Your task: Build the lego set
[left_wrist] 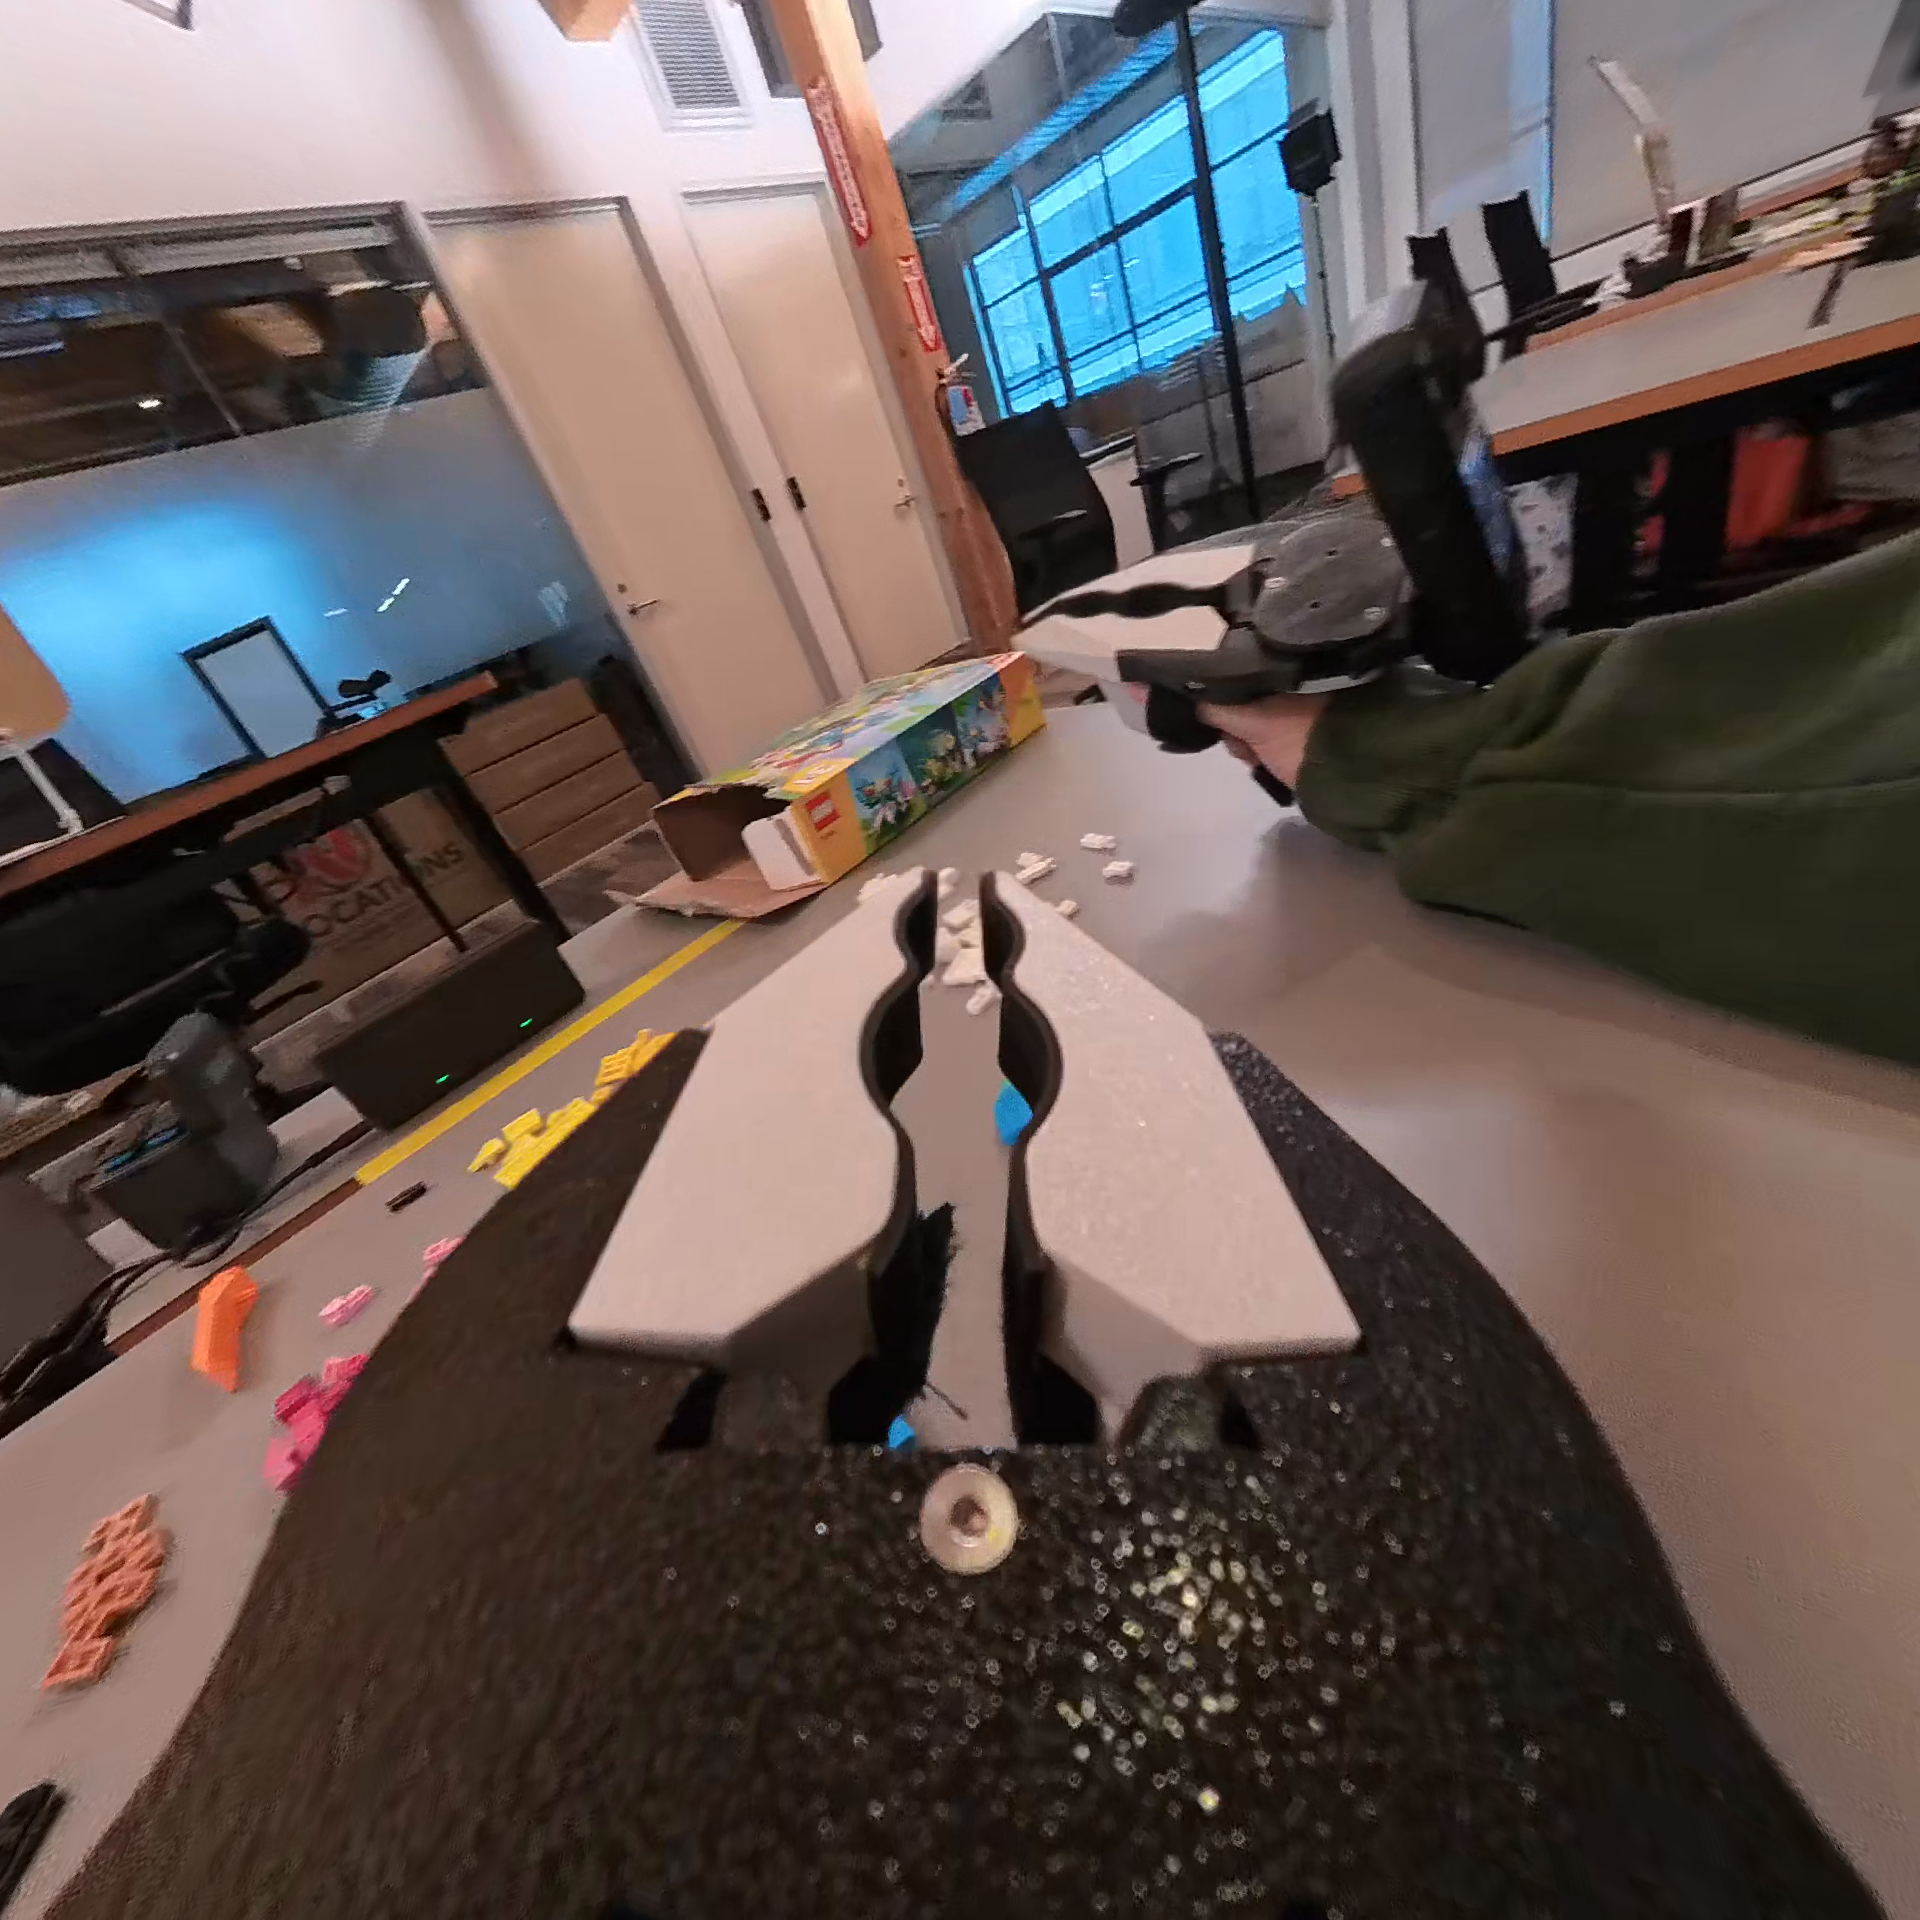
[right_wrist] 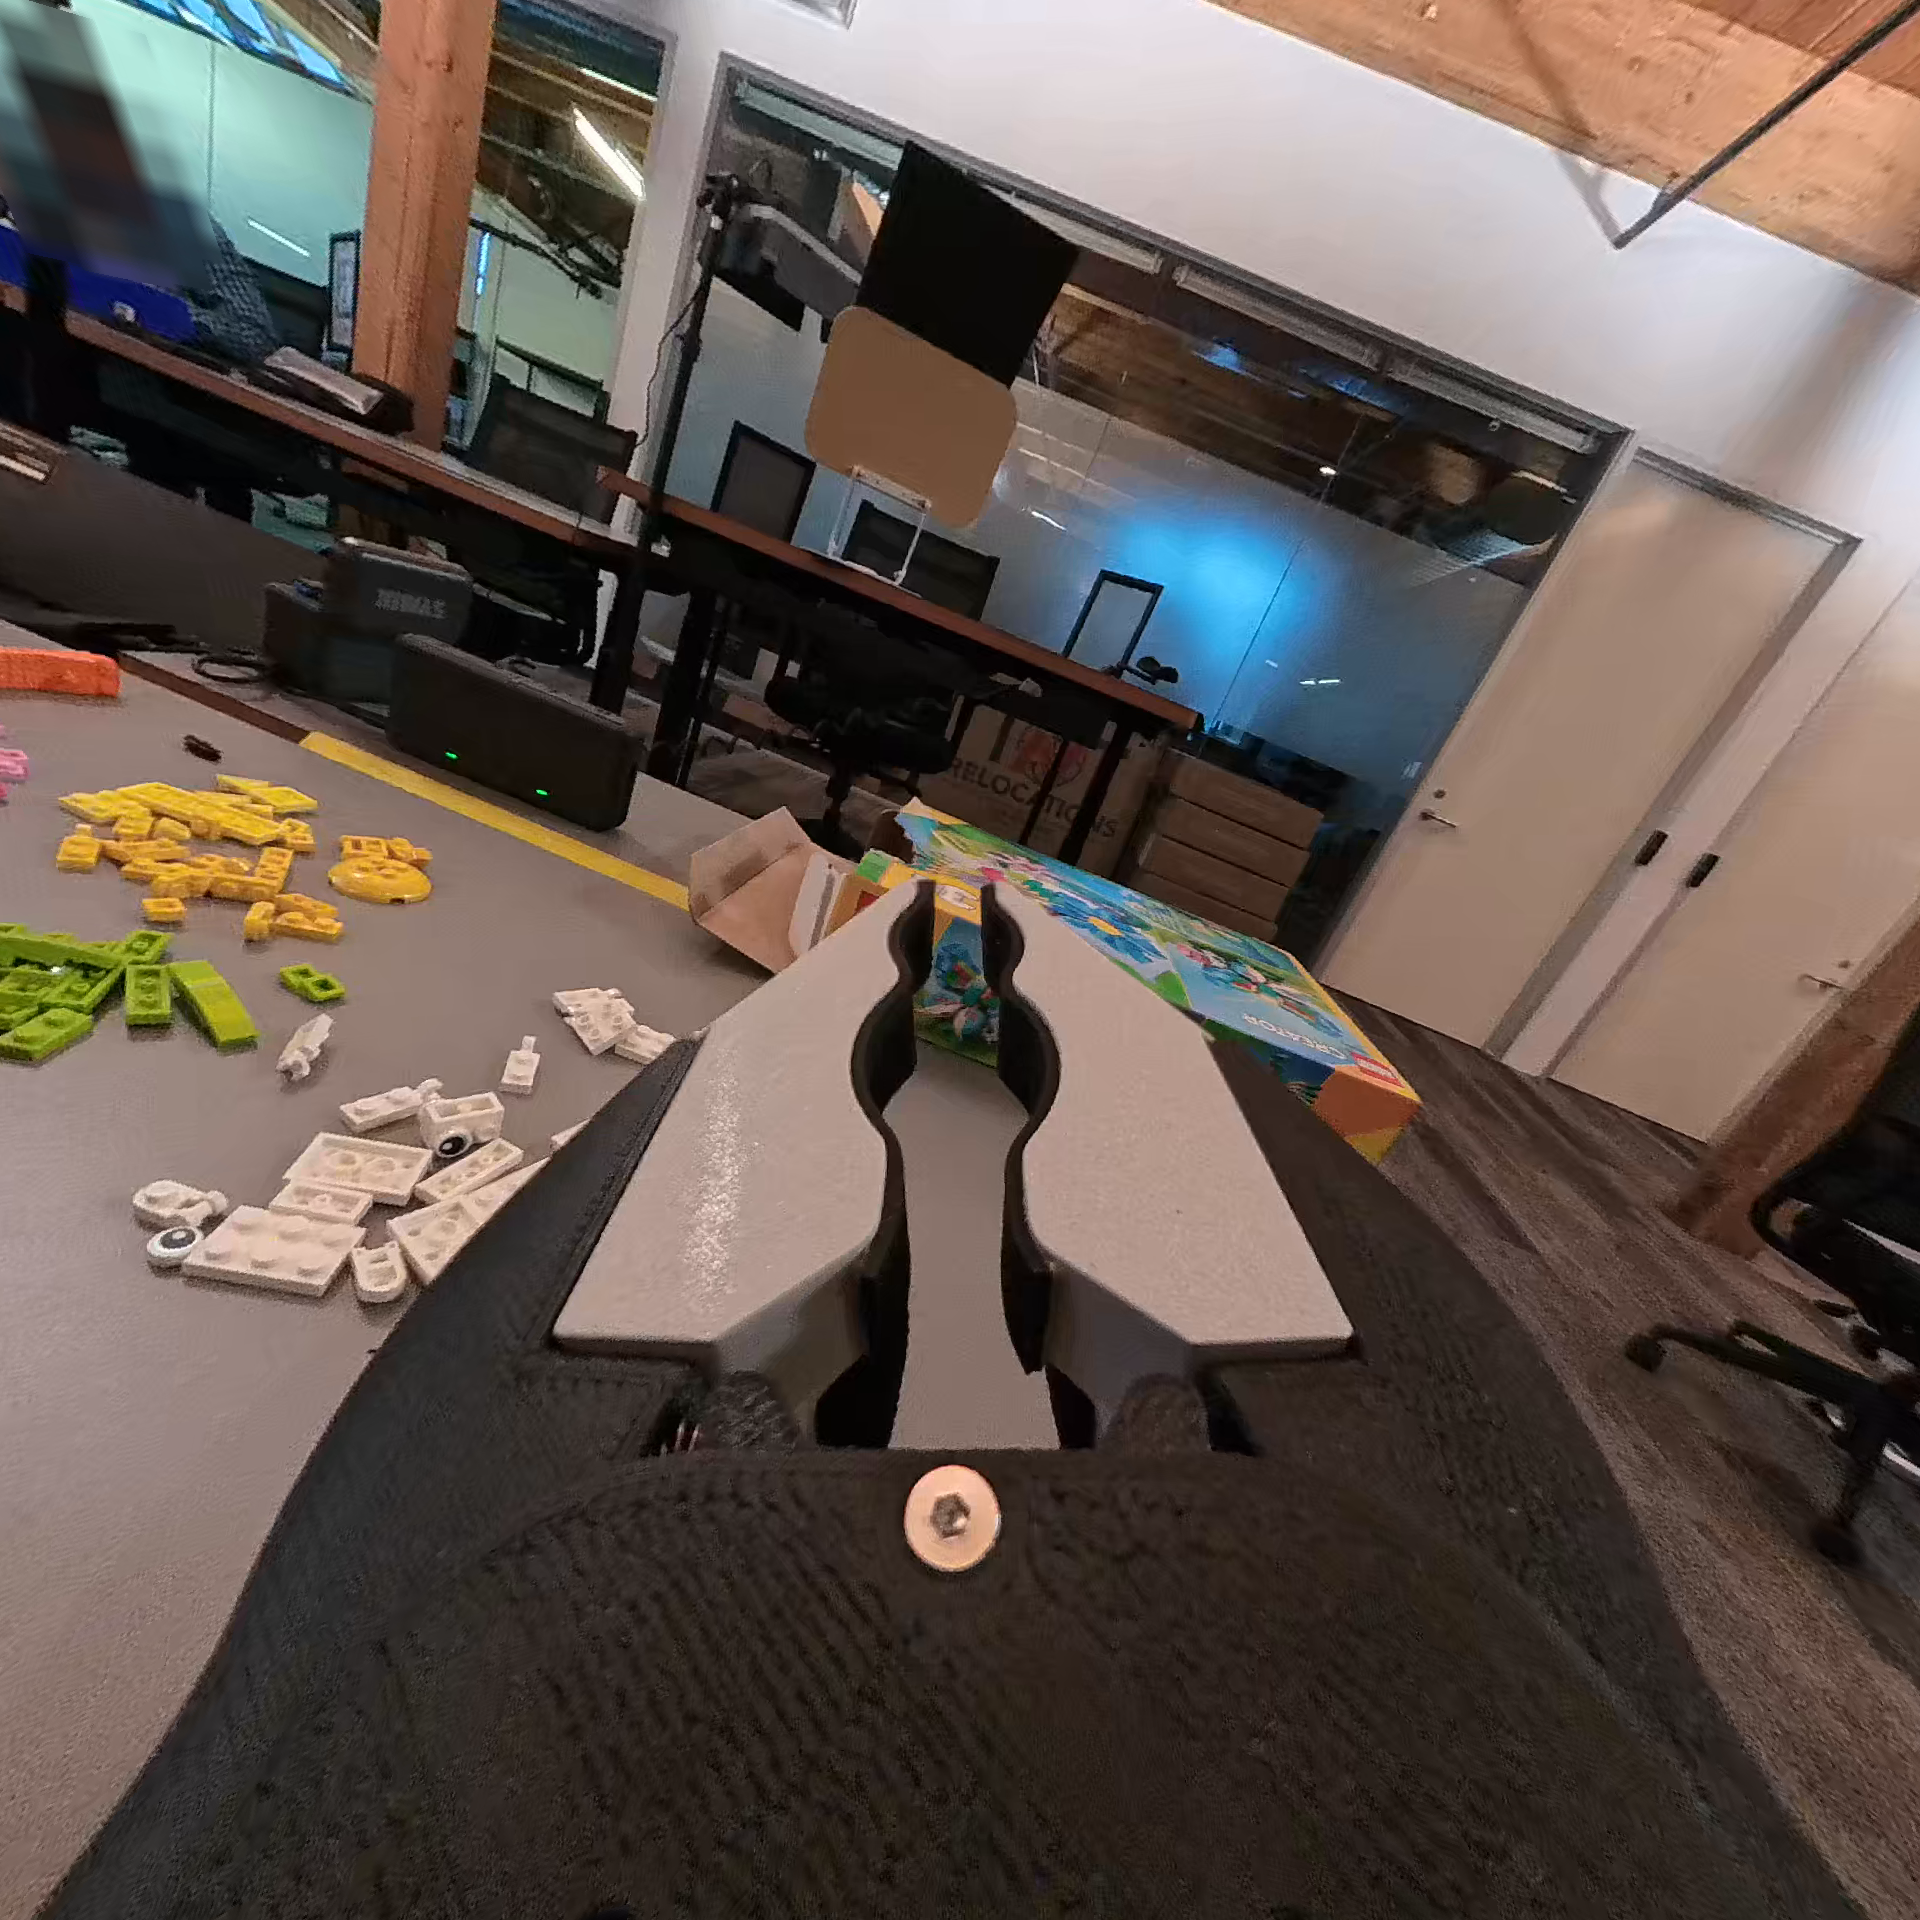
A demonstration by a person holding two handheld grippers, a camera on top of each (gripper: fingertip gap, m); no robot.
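**Clerk:** Item one, left gripper (left_wrist: 961,883)?

**Operator:** From my station: fingers (left_wrist: 800,1081) slightly parted, a narrow slot between the tips, nothing in it. It hangs above the grey bench (left_wrist: 1403,1143), aimed at a scatter of white bricks (left_wrist: 961,961) lying just beyond the tips. A blue piece (left_wrist: 1010,1110) shows on the bench through the slot.

**Clerk:** Item two, right gripper?

**Operator:** Right gripper (right_wrist: 951,894): fingers likewise a little apart, bare between them. It is off the surface, and in the left view it is held up in a hand with a green sleeve (left_wrist: 1621,790). It points at the printed cardboard box (right_wrist: 1174,966), which lies flat with its torn flap open, by the far edge of the bench.

**Clerk:** Surrounding stock?

**Operator:** Left of the right gripper: white bricks (right_wrist: 343,1184) nearest, green bricks (right_wrist: 83,987) and yellow bricks (right_wrist: 197,852) farther out. Left of the left gripper: pink bricks (left_wrist: 307,1403), an orange tool (left_wrist: 223,1325), a salmon heap (left_wrist: 109,1590).

**Clerk:** Edges, free room?

**Operator:** A yellow tape line (right_wrist: 488,816) runs along the far edge; a black case (right_wrist: 509,732) stands on the bench just past it. The box corner overhangs the bench's edge, carpet (right_wrist: 1558,1247) below. Bare bench lies between the white bricks and the sleeve.
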